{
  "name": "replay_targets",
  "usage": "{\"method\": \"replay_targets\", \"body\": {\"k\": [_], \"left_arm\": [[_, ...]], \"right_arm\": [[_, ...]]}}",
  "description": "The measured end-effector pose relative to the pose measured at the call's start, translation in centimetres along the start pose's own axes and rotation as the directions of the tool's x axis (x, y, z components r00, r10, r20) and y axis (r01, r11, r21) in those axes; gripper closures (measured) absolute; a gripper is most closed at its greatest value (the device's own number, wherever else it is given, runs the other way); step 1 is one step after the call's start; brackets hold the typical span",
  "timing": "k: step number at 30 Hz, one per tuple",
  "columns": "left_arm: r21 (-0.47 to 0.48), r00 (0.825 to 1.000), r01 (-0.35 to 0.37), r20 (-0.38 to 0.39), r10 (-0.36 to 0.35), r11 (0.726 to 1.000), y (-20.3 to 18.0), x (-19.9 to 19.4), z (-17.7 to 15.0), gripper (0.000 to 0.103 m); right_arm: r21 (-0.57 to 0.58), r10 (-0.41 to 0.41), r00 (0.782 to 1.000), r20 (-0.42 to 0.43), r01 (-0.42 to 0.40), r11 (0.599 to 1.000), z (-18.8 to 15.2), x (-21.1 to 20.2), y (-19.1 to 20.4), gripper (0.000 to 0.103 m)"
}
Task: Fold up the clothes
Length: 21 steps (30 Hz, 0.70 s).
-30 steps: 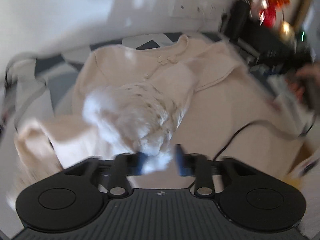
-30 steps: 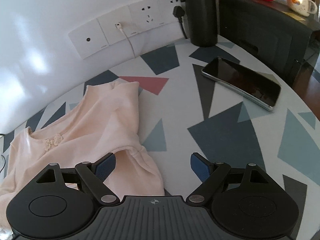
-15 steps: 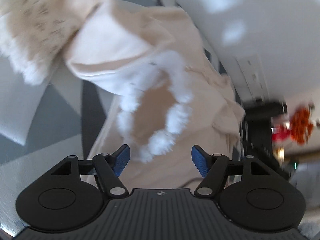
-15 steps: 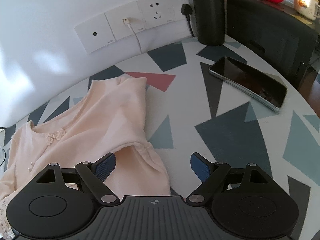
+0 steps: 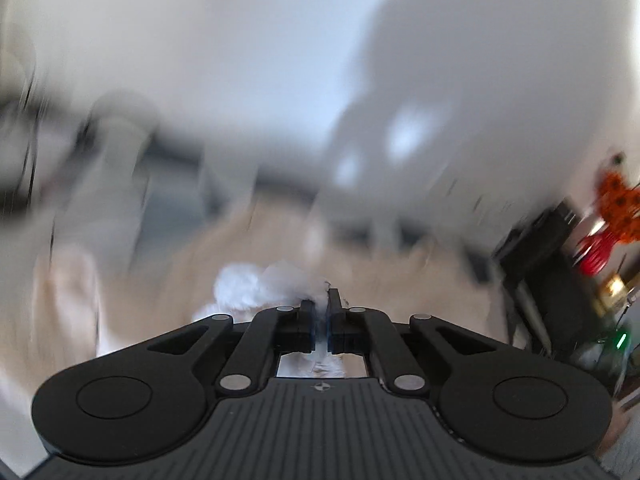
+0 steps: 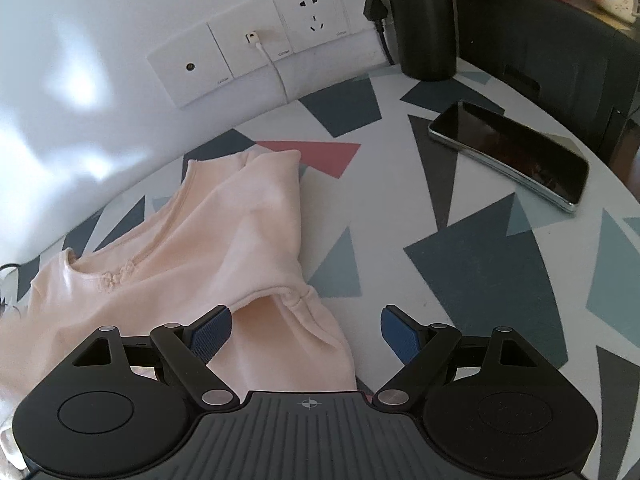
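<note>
A pale pink cardigan (image 6: 192,256) lies on the patterned table (image 6: 472,264), its folded sleeve reaching toward the wall. My right gripper (image 6: 306,330) is open just above the sleeve's gathered cuff (image 6: 296,300), nothing between its blue pads. The left wrist view is badly blurred. There my left gripper (image 5: 320,320) is shut on white fluffy trim (image 5: 264,284) of the garment, with beige cloth (image 5: 240,240) smeared behind it.
A black phone (image 6: 508,156) lies at the table's right. A dark cylinder (image 6: 424,20) stands by the wall sockets (image 6: 312,24), with a white cable plugged in. A black box (image 6: 540,40) sits at the far right. Red and orange items (image 5: 612,216) show beyond.
My left gripper was open half a second ago over the fluffy trim and has now shut on it while swinging fast. The right gripper has drifted slightly toward the wall, still open.
</note>
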State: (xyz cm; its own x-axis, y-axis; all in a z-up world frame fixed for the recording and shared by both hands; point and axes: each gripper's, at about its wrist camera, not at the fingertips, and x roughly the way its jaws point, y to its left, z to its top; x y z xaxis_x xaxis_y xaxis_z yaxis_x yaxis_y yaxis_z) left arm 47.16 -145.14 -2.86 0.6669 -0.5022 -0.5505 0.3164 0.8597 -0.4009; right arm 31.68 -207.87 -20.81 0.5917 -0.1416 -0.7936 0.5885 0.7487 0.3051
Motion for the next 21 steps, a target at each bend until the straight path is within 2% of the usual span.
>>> {"method": "replay_targets", "body": {"k": [2,3,5,8,10,12,13,17,21], "left_arm": [[0.041,0.996,-0.018,0.087,0.015,0.999,-0.4,-0.6,2.9,0.098],[0.063,0.991,-0.053,0.126,0.044,0.997,-0.5,-0.7,3.9,0.098],[0.093,0.982,-0.112,0.16,0.096,0.989,0.0,-0.6,5.2,0.098],[0.141,0.978,-0.206,0.068,0.199,0.968,1.8,2.7,4.8,0.098],[0.205,0.956,-0.288,0.011,0.292,0.935,2.7,5.4,3.1,0.098],[0.258,0.927,-0.352,-0.037,0.374,0.9,3.8,7.5,1.4,0.098],[0.251,0.922,-0.361,-0.049,0.384,0.898,4.5,7.5,0.9,0.098],[0.212,0.925,-0.36,-0.043,0.377,0.908,5.9,6.3,0.8,0.098],[0.214,0.917,-0.388,-0.005,0.398,0.897,6.3,5.3,0.8,0.098]], "right_arm": [[0.004,0.01,1.0,0.005,-0.01,1.0,0.1,-0.1,-0.1,0.023],[0.004,0.015,1.0,0.009,-0.015,1.0,0.1,-0.2,-0.2,0.023],[0.003,0.019,1.0,0.014,-0.019,1.0,0.2,-0.3,-0.3,0.023],[0.001,0.008,1.0,0.013,-0.008,1.0,0.5,0.1,-0.7,0.023],[0.001,0.003,1.0,0.015,-0.003,1.0,0.8,0.4,-0.9,0.023],[0.006,0.0,1.0,0.023,-0.001,1.0,1.3,0.8,-1.1,0.023],[0.006,0.005,1.0,0.028,-0.005,1.0,1.7,1.1,-1.1,0.023],[-0.001,0.026,0.999,0.042,-0.026,1.0,3.3,2.9,-0.8,0.023],[-0.034,0.044,0.998,0.042,-0.043,0.999,5.1,5.7,0.7,0.024]]}}
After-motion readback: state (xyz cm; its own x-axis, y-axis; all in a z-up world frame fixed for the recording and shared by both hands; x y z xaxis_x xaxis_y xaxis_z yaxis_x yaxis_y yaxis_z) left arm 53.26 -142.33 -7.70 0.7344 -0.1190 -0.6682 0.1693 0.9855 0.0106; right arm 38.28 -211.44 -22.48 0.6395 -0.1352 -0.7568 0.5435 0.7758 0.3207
